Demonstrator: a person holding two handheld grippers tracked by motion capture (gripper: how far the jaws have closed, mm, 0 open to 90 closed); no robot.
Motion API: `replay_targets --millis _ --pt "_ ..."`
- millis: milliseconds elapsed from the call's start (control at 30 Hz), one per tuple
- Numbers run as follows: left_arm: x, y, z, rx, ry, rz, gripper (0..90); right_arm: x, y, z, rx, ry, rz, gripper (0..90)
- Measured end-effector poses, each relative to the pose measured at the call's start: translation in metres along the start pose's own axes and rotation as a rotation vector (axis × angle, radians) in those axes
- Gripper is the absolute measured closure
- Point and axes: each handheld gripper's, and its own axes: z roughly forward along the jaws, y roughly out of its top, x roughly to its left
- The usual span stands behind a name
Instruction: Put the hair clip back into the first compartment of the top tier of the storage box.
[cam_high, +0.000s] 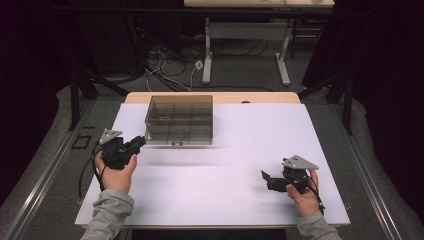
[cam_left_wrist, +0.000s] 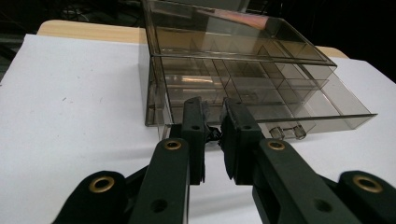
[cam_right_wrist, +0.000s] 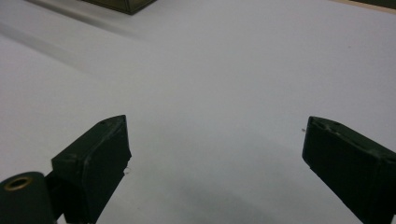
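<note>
A smoky clear plastic compartment box (cam_high: 179, 120) stands on the white table top (cam_high: 240, 150), left of centre toward the back. My left gripper (cam_high: 140, 141) is held just off the box's front left corner, pointing at it. In the left gripper view, the gripper (cam_left_wrist: 214, 105) has its jaws nearly together with a narrow slit between them, close to the front wall of the box (cam_left_wrist: 243, 79). Something small and dark sits in the slit; I cannot tell what it is. My right gripper (cam_high: 266, 180) is open near the front right, and its view shows bare table between the jaws of the gripper (cam_right_wrist: 217, 135).
Two small clasps (cam_left_wrist: 287, 133) sit on the box's front edge. A corner of the box (cam_right_wrist: 123, 4) reaches the top of the right gripper view. Beyond the table are a white-legged desk (cam_high: 245, 45), floor cables (cam_high: 165, 70) and dark stands at both sides.
</note>
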Motion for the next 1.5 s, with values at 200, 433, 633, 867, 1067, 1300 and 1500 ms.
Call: replay_targets --millis 200,433,633,867,1067,1300,1500 --pt "0.000 0.005 0.006 0.004 0.007 0.004 80.1 0.000 0.000 0.000 0.002 0.000 -0.002 6.9" --pt "-0.002 0.010 0.012 0.009 0.011 0.010 80.1 -0.001 0.000 0.000 0.005 0.000 -0.010 6.9" --pt "-0.005 0.013 0.020 0.003 0.016 -0.002 80.1 -0.001 0.000 0.001 0.001 0.001 -0.009 6.9" --pt "-0.009 0.016 0.031 0.006 0.018 -0.002 80.1 -0.001 0.000 0.001 0.006 -0.001 -0.012 6.9" --pt "-0.008 0.016 0.037 0.001 0.027 -0.016 80.1 -0.001 0.000 0.001 0.003 0.001 0.000 6.9" --pt "-0.005 0.015 0.046 0.008 0.041 -0.028 80.1 -0.001 0.000 0.001 0.001 0.002 -0.011 6.9" --pt "-0.003 0.013 0.052 0.018 0.052 -0.040 80.1 -0.001 0.000 0.001 0.002 0.003 -0.011 6.9"
